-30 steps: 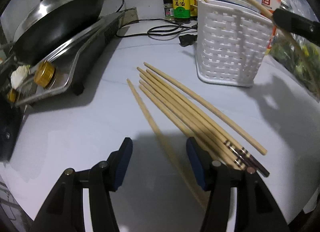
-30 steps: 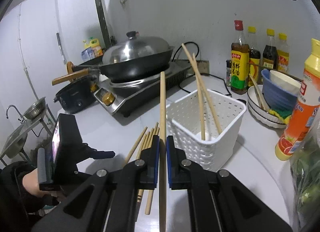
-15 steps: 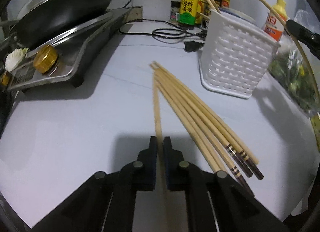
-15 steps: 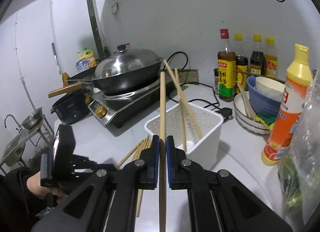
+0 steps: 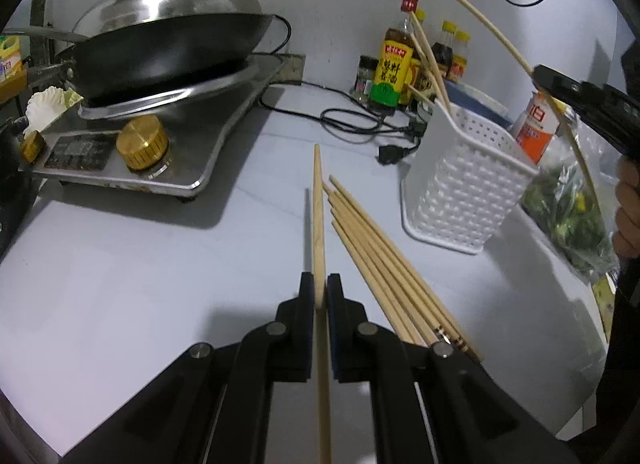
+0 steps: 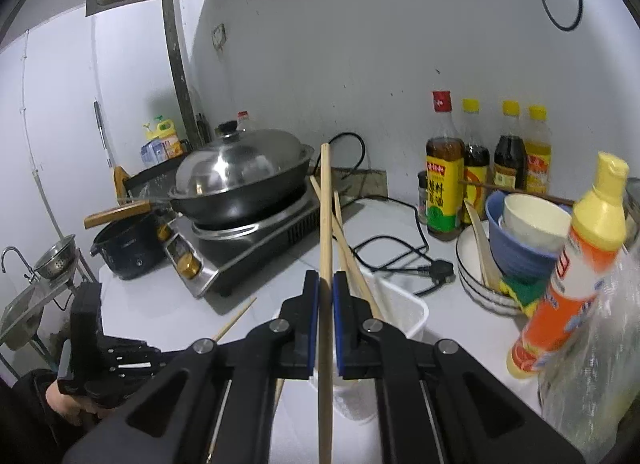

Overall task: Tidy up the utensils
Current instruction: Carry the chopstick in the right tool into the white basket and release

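Observation:
My left gripper is shut on one wooden chopstick, lifted off the white counter and pointing away from me. Several more chopsticks lie in a bundle just right of it. A white woven basket stands beyond them with two chopsticks leaning in it. My right gripper is shut on another chopstick, held upright over that basket. In the left wrist view that gripper and its chopstick hang at the upper right.
An induction cooker with a lidded wok fills the back left. Sauce bottles, a black power cable, stacked bowls and a yellow-capped squeeze bottle crowd the back and right. A bag of greens lies beside the basket.
My left gripper closed on a single chopstick and raised it off the counter. My right gripper rose with its chopstick and now stands over the basket.

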Tool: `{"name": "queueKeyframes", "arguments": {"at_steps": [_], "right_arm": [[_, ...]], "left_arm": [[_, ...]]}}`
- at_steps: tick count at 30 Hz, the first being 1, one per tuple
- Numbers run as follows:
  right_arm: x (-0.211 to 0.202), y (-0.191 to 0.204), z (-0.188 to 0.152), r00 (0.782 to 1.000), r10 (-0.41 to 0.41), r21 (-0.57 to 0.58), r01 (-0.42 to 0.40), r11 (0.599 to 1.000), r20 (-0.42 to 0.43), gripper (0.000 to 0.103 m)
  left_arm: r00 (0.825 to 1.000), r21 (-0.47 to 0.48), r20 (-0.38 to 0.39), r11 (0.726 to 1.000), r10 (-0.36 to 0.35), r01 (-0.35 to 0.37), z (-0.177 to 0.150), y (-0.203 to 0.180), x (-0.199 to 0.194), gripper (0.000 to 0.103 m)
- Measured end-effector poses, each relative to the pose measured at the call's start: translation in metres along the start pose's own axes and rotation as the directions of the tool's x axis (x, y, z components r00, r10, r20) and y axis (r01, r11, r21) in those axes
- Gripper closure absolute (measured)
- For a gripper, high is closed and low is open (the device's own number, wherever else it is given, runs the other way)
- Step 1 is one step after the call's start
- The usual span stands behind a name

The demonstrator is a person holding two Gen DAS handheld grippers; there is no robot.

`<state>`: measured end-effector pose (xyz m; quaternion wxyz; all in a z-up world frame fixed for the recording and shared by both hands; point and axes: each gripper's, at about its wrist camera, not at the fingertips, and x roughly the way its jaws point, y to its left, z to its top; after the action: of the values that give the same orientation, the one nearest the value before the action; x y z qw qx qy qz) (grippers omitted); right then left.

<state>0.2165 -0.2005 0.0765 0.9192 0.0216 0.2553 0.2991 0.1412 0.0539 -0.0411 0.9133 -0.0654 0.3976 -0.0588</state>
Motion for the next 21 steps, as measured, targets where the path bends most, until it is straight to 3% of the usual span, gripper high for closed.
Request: {"name": "queueKeyframes", "arguments": {"at_steps": [15,21], "right_arm": [[0.044,-0.01,0.041,0.999,-0.024,0.014,0.023,1.0,0.025,0.097],[0.069,-0.007,0.038,0.998,-0.051,-0.015,0.051,0.999,0.033,0.097]], "left_arm": [[0.995,-0.03,0.09,0.999,-0.037,0.04,0.019,0.009,-0.019,0.098],[0.994,-0.036,0.099,0.998,-0.038,0.041,0.021,0.014,-0.019,0.098]]}}
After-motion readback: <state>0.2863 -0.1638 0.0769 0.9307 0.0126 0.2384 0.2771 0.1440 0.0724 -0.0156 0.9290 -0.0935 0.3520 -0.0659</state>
